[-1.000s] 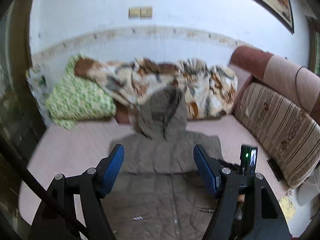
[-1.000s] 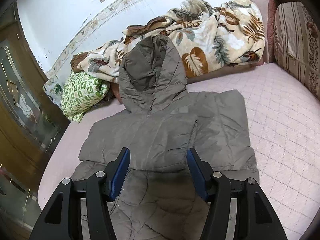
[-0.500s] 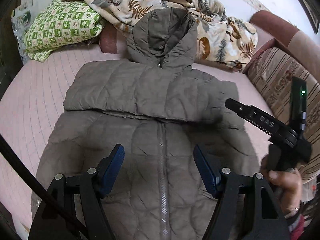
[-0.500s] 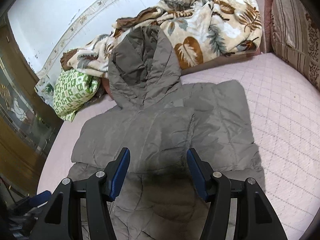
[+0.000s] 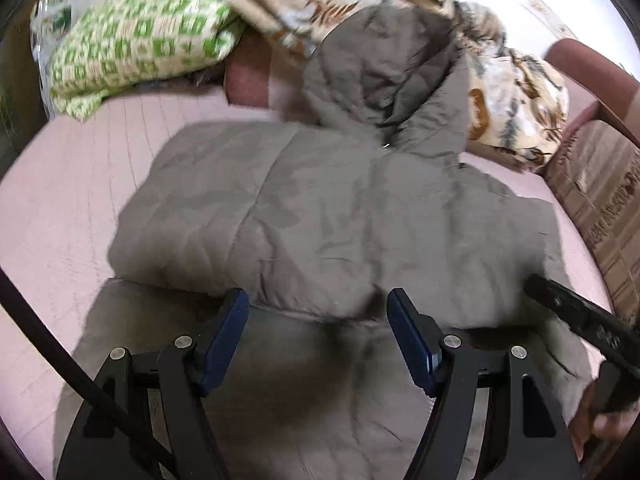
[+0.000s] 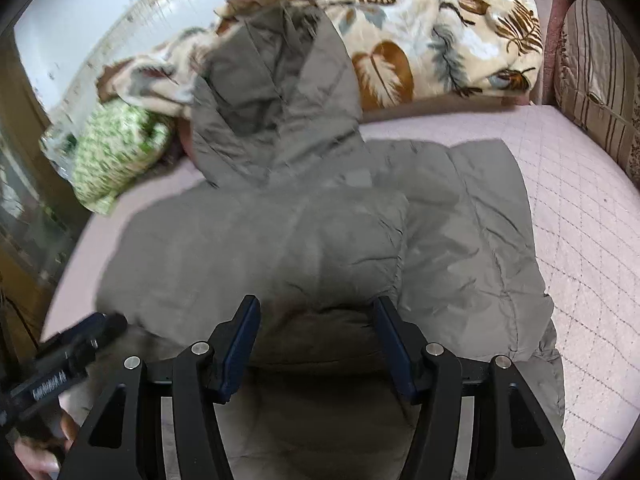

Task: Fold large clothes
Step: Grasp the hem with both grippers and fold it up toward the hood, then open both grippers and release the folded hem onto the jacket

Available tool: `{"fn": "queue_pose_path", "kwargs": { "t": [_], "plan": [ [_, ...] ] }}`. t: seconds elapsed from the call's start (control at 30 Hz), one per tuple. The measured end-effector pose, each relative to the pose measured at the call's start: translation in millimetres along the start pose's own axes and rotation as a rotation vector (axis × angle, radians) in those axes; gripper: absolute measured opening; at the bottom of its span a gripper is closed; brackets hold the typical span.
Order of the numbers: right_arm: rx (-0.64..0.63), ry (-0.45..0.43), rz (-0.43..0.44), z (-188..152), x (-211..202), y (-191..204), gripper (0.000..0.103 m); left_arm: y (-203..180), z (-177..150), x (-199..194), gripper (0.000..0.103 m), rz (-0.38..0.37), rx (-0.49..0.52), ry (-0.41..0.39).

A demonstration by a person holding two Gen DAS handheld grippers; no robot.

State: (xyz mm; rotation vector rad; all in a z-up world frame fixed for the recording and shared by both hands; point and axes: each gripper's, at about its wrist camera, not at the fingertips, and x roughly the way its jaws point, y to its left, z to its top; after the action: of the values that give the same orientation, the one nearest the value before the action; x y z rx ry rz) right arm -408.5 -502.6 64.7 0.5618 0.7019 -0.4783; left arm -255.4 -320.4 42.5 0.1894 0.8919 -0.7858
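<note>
Pillow: green-and-white checked pillow (image 5: 140, 36) at far left, up against the leaf-print blanket (image 6: 440, 36).

Jacket: the grey-brown puffer jacket (image 5: 332, 216) is spread across the pink bed cover (image 6: 580, 208), hood (image 6: 276, 100) up toward the blanket. We see the sleeves folded in across the chest, their edge making a ridge right in front of both claws.

Left claw: left gripper (image 5: 318, 316) has its jaws standing well apart with nothing clamped. The blue pads (image 5: 224, 336) sit low over the folded edge; we think the tips might be brushing the fabric, but the picture's too blurry to call it.

Right claw: right gripper (image 6: 314, 320) is also spread wide and holding nothing, its tips just at the folded ridge near the jacket's middle.

Sofa side: striped cushion (image 6: 600, 72) along the right edge, well apart from the jacket.
</note>
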Motion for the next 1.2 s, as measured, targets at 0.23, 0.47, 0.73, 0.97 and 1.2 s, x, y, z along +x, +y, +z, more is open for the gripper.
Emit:
{"fn": "queue_pose_path", "kwargs": {
  "t": [0.23,0.47,0.73,0.97,1.2],
  "plan": [
    [-0.028,0.055,-0.067,-7,27,2,0.071,12,8,32,0.071,-0.045,0.015,0.089],
    [0.012,0.020,-0.051,-6,15,0,0.072,19,12,12,0.071,-0.115,-0.036,0.022],
    [0.023,-0.152,-0.066,-1,-25,3,0.072,12,16,-12,0.071,-0.074,0.015,-0.075],
    [0.051,0.005,-0.058,-9,17,1,0.070,9,9,11,0.071,0.003,0.074,0.003],
    [0.054,-0.055,-0.031,-5,-2,-1,0.071,6,16,-8,0.071,-0.019,0.088,-0.079]
  ]
}}
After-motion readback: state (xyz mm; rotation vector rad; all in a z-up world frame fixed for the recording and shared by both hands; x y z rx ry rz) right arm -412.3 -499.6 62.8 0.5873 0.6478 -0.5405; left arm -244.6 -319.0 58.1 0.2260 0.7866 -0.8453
